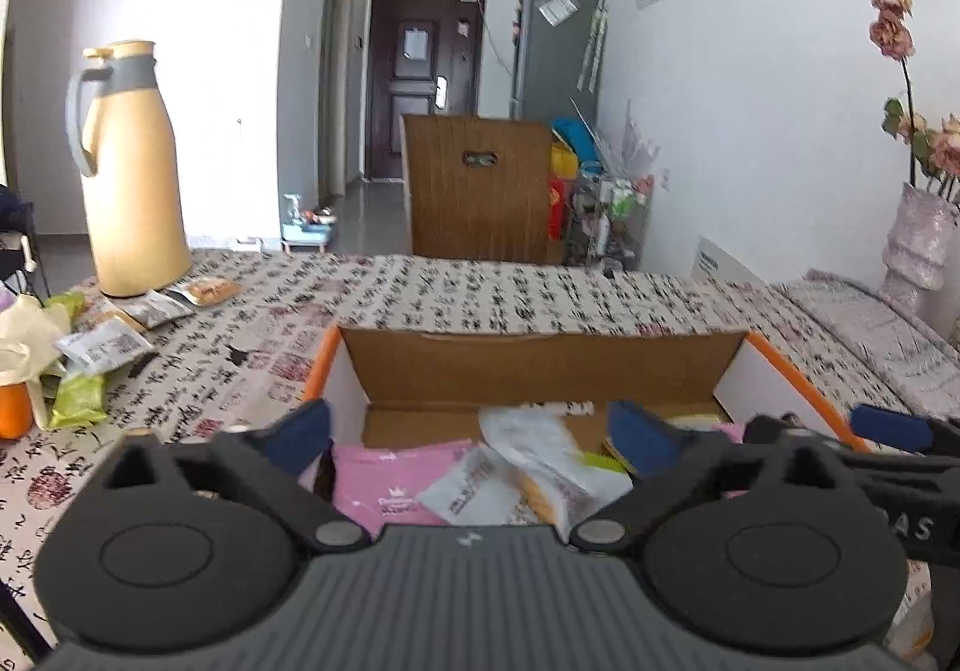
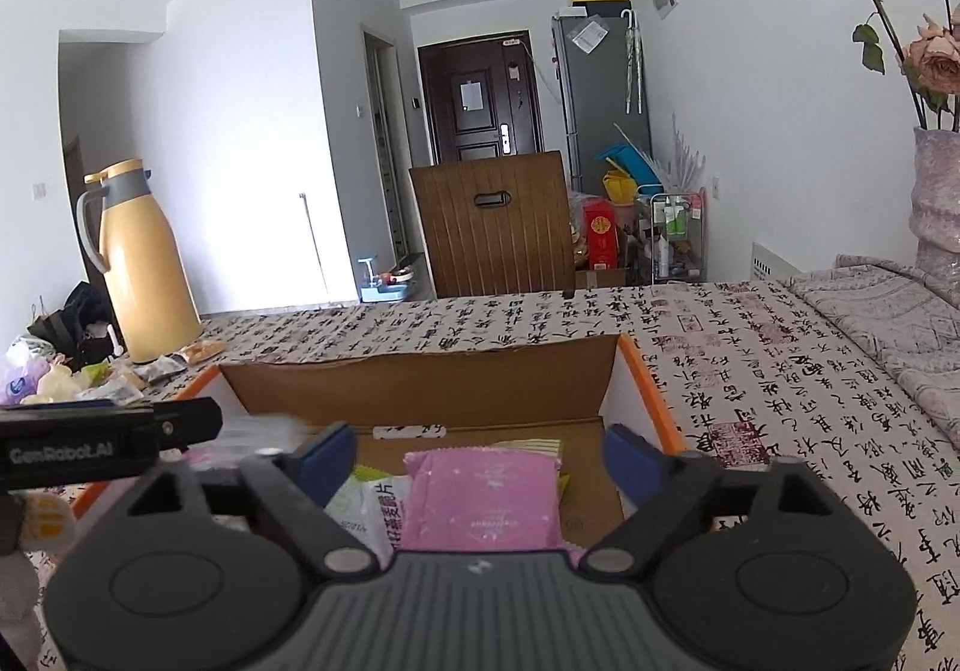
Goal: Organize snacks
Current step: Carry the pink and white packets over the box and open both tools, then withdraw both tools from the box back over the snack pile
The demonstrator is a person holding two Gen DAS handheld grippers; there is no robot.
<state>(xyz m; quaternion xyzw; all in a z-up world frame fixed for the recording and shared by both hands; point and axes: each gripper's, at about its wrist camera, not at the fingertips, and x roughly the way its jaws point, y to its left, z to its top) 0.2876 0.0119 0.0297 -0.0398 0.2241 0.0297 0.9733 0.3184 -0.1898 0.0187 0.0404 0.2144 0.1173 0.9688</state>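
- Left gripper (image 1: 471, 431): fingers spread wide, blue pads (image 1: 300, 434) well apart, nothing between them; poised above the near end of the cardboard box (image 1: 540, 359).
- Right gripper (image 2: 480, 452): fingers likewise spread wide, blue pads (image 2: 630, 455) touching no packet; poised over the same box, just right of the left gripper, whose black body shows at the left edge of the right wrist view.
- Cardboard box: open-topped, brown inside, orange rim, white side walls; stands on the table directly ahead of both grippers.
- Pink packet (image 2: 483, 497): lies flat in the box, below the gap between the right gripper's fingers, not touched.
- White packet with dark print (image 2: 375, 515): in the box, just left of the pink packet, partly under it.
- Second pink packet (image 1: 390, 485): in the box, seen under the left gripper, beside a white-and-yellow packet (image 1: 540, 467).
- Loose snack packets (image 1: 102, 347): green, white and tan, scattered on the table at far left, outside the box, near the thermos jug (image 1: 129, 173).
- Thermos jug: tan body, grey handle and collar, upright on the table's far left.
- Tablecloth (image 2: 750, 371): white with black calligraphy and red seals.
- Vase of dried pink flowers (image 2: 936, 191): far right of the table.
- Wooden chair back (image 2: 495, 227): beyond the table's far edge.
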